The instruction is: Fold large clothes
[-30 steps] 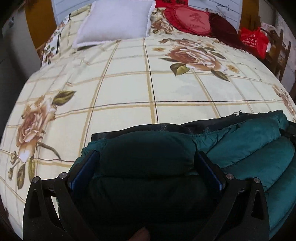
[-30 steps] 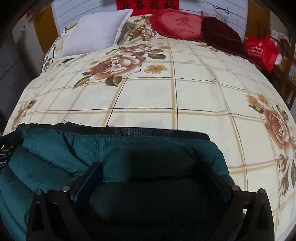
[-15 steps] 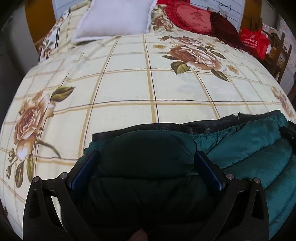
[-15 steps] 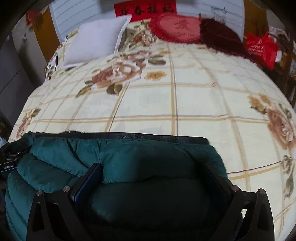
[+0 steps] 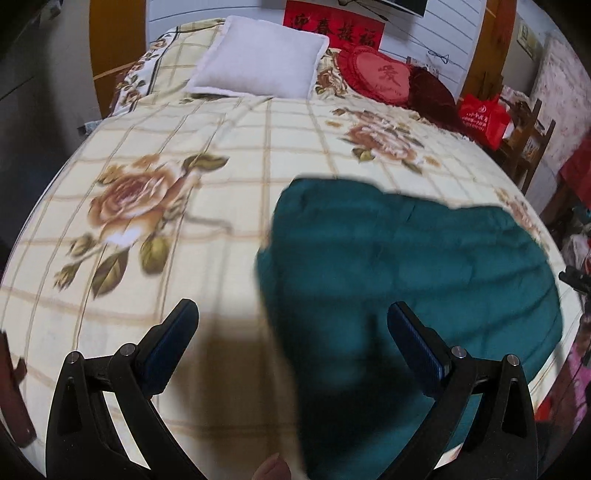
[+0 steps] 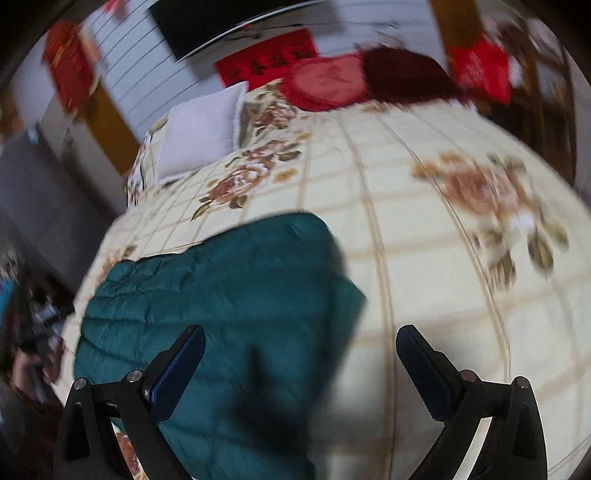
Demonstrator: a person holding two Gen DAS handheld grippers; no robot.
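In the centre and right of the left wrist view, a teal quilted jacket (image 5: 406,273) lies folded into a thick, roughly rectangular bundle on the bed's cream bedspread (image 5: 207,258), which is printed with a tan grid and large brown roses. The left tongs (image 5: 291,325) hang above it, released, their two blue-padded fingers (image 5: 168,343) spread wide with nothing between them; one sits over bare bedspread at lower left, the other over the jacket's near edge at lower right. A fingertip of the person shows at the bottom edge of the frame.

In the right wrist view, which is blurred, the same jacket (image 6: 221,302) fills the lower left and centre, with a dark strip of lining or hem showing along its upper left edge. The right tongs (image 6: 301,354) are likewise released and empty, one finger over the jacket at lower left, the other over bare bedspread (image 6: 424,258) at lower right.

At the top of the left wrist view, at the head of the bed, a white pillow (image 5: 258,66) lies upper centre, with a red heart-shaped cushion (image 5: 380,77) to its right and a dark maroon cushion (image 5: 432,96) just beside that. A red banner with characters (image 5: 332,26) hangs on the wall behind, and a red bag (image 5: 484,116) sits on a wooden chair at upper right.
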